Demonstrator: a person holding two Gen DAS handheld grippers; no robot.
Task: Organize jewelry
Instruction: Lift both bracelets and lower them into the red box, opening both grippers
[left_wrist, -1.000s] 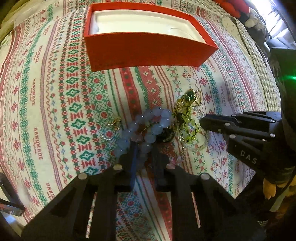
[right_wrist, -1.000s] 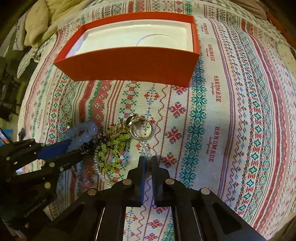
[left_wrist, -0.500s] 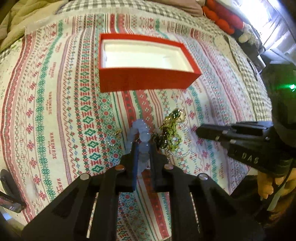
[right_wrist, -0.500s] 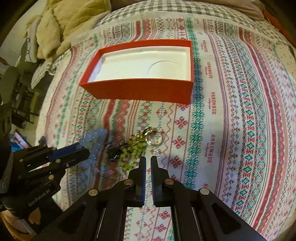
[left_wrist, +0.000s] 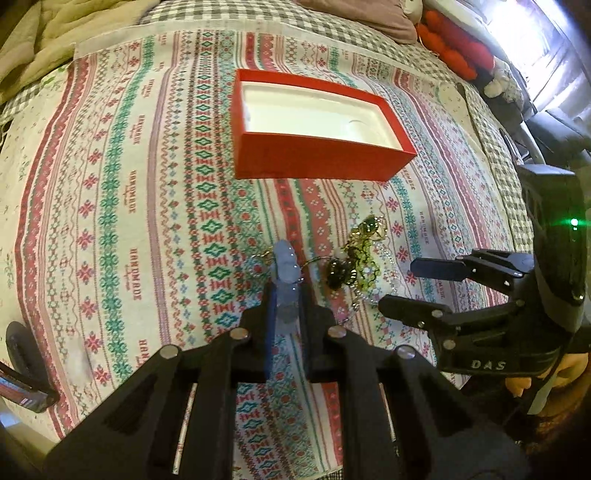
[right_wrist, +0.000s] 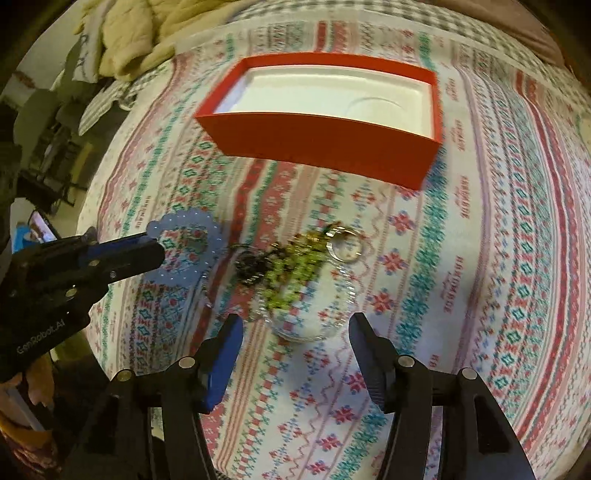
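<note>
Blue bead bracelet lifted clear of the tangle

Left gripper (left_wrist: 286, 295) clenches the pale blue bead bracelet (right_wrist: 184, 253), now raised off the patterned bedspread (left_wrist: 147, 184); right gripper (right_wrist: 295, 328) has just spread, nothing between its fingers, leaving the jewelry pile (right_wrist: 291, 266) mid-frame, below the empty red box (right_wrist: 325, 140).

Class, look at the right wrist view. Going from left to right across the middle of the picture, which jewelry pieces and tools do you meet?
Left gripper → pale blue bead bracelet → dark beads → green bead string → gold ring.
</note>
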